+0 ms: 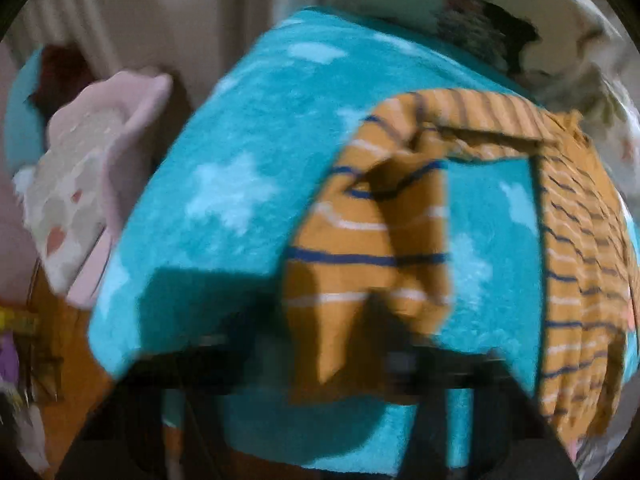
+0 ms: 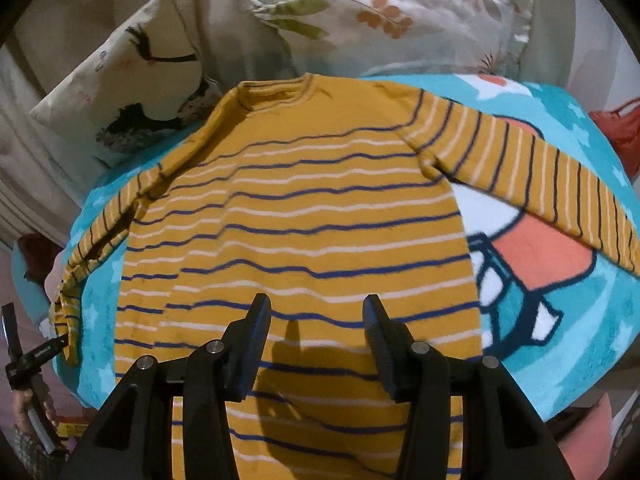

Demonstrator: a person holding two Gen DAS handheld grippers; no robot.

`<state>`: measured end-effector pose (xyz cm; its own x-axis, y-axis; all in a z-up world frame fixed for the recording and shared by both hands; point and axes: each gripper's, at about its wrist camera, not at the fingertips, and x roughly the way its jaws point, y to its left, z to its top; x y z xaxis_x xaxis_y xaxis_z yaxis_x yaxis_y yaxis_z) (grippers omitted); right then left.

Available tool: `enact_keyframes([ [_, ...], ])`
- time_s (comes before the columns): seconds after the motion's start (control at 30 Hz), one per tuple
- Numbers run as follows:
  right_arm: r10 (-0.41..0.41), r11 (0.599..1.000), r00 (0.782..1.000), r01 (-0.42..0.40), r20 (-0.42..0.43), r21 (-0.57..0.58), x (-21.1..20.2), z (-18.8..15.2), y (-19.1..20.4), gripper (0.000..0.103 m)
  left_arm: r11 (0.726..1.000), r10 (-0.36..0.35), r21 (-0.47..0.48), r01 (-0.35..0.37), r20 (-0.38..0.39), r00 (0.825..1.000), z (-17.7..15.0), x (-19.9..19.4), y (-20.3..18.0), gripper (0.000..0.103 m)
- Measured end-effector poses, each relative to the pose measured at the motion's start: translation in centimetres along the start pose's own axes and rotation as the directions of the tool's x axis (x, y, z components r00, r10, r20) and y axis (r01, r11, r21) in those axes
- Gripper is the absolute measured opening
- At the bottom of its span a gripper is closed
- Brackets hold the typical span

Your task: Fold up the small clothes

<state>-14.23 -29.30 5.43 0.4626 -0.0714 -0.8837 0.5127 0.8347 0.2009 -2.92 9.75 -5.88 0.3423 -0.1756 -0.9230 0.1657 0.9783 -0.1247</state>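
Observation:
A small mustard sweater (image 2: 304,216) with navy and white stripes lies face down and spread out on a teal blanket (image 2: 592,320). My right gripper (image 2: 316,312) is open and empty, hovering just above the sweater's lower body. In the right wrist view my left gripper (image 2: 60,344) is at the far left, shut on the cuff of the left sleeve (image 2: 92,248). In the blurred left wrist view the sleeve (image 1: 360,248) hangs lifted from the left gripper (image 1: 360,364), with the sweater body (image 1: 580,240) to the right.
Two patterned pillows (image 2: 132,80) (image 2: 400,16) lie beyond the sweater's collar. A pink cushion (image 1: 92,192) sits off the blanket's left side. The blanket carries a white and coral cartoon print (image 2: 532,248) to the right of the sweater.

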Motion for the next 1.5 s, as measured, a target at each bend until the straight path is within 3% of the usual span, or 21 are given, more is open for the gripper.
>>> enact_keyframes([
  [0.07, -0.001, 1.0, 1.0, 0.001, 0.012, 0.002, -0.2, 0.2, 0.6, 0.052, 1.0, -0.023, -0.022, 0.022, -0.018, 1.0, 1.3, -0.5, 0.8, 0.005],
  [0.17, -0.006, 1.0, 1.0, 0.006, 0.028, 0.012, -0.5, 0.4, 1.0, 0.052, 0.996, -0.014, -0.086, 0.017, 0.04, 0.999, 5.2, -3.4, 3.7, 0.005],
  [0.27, -0.006, 1.0, 1.0, 0.006, 0.031, 0.023, -0.6, 0.5, 1.0, 0.052, 0.986, -0.04, -0.159, 0.059, 0.118, 0.992, 8.8, -7.7, 7.3, 0.004],
  [0.43, 0.006, 0.998, 1.0, -0.007, 0.031, 0.056, -0.5, 0.5, 0.9, 0.052, 0.991, -0.057, -0.103, 0.08, 0.208, 0.977, 12.3, -13.2, 6.6, 0.004],
  [0.57, 0.026, 0.999, 0.999, -0.026, 0.031, 0.021, -0.6, 0.6, 2.1, 0.052, 0.992, -0.114, -0.036, 0.124, 0.198, 0.974, 12.1, -13.9, 4.0, 0.004],
  [0.67, 0.111, 0.994, 0.994, -0.111, 0.016, -0.013, -0.7, 1.3, 4.0, 0.052, 0.988, -0.154, 0.014, 0.154, 0.177, 0.972, 11.1, -13.7, 1.3, 0.004],
  [0.87, 0.335, 0.932, 0.935, -0.347, -0.116, -0.108, 1.0, 3.2, 11.3, 0.052, 0.983, -0.184, 0.012, 0.185, 0.192, 0.964, 9.6, -14.4, 0.8, 0.004],
  [0.97, 0.377, 0.897, 0.909, -0.406, -0.178, -0.174, 2.6, 3.5, 15.9, 0.052, 0.976, -0.209, -0.014, 0.217, 0.217, 0.954, 9.1, -16.1, 1.9, 0.004],
  [1.13, 0.353, 0.857, 0.894, -0.427, -0.274, -0.289, 6.7, 3.4, 23.3, 0.046, 0.956, -0.273, -0.039, 0.29, 0.237, 0.932, 8.3, -18.2, 3.4, 0.004],
  [1.2, 0.301, 0.849, 0.908, -0.394, -0.29, -0.352, 8.7, 3.5, 26.0, 0.043, 0.955, -0.276, -0.039, 0.293, 0.238, 0.931, 7.8, -18.4, 3.6, 0.004],
  [1.33, 0.217, 0.839, 0.954, -0.29, -0.205, -0.461, 10.2, 6.1, 29.2, 0.042, 0.962, -0.258, -0.039, 0.271, 0.205, 0.944, 6.6, -17.6, 3.6, 0.004],
  [1.5, 0.172, 0.852, 0.965, -0.246, -0.197, -0.462, 15.3, 12.7, 34.3, 0.042, 0.957, -0.268, -0.075, 0.282, 0.158, 0.95, 5.3, -15.5, 3.5, 0.004],
])
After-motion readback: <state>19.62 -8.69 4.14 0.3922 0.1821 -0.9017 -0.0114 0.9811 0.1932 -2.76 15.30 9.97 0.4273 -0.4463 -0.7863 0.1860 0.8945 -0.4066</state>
